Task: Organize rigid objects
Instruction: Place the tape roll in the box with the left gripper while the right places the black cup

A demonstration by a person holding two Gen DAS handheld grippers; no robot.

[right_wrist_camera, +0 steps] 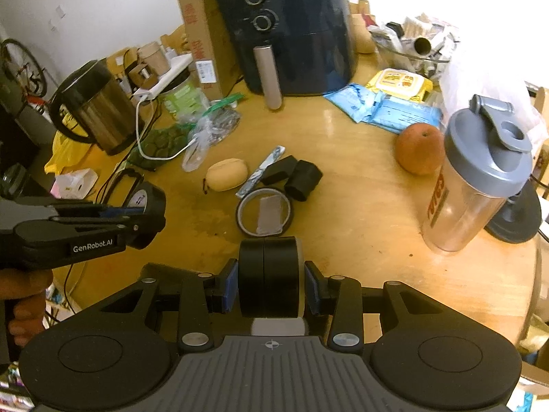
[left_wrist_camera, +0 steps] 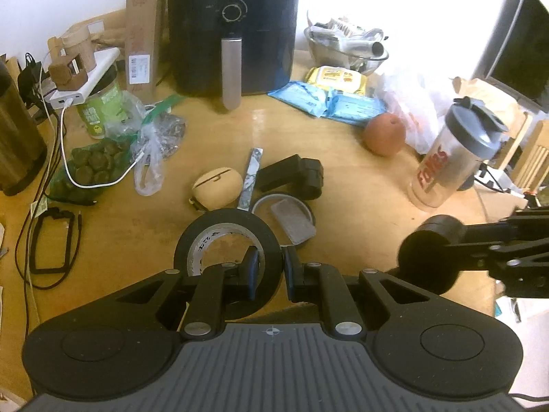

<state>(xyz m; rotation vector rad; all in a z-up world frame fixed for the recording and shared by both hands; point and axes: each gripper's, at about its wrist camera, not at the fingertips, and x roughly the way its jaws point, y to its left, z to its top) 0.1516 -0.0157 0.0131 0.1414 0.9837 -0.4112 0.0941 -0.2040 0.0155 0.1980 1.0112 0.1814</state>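
Cluttered wooden surface (right_wrist_camera: 360,213). Left gripper (left_wrist_camera: 269,264) clenched through black tape roll (left_wrist_camera: 226,237) wall; right gripper (right_wrist_camera: 271,279) clamping another roll (right_wrist_camera: 269,274) across its faces. Light, stiff, slightly slick; wall grips best.

Bare tabletop (right_wrist_camera: 360,206) ahead – thin tape ring (right_wrist_camera: 264,213), shaker bottle (right_wrist_camera: 477,182) flanking

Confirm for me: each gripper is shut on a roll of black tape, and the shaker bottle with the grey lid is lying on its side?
Not quite. The shaker bottle stands upright on the table, as the right wrist view shows. The rest holds: the left gripper is shut on a black tape roll, and the right gripper on another black roll.
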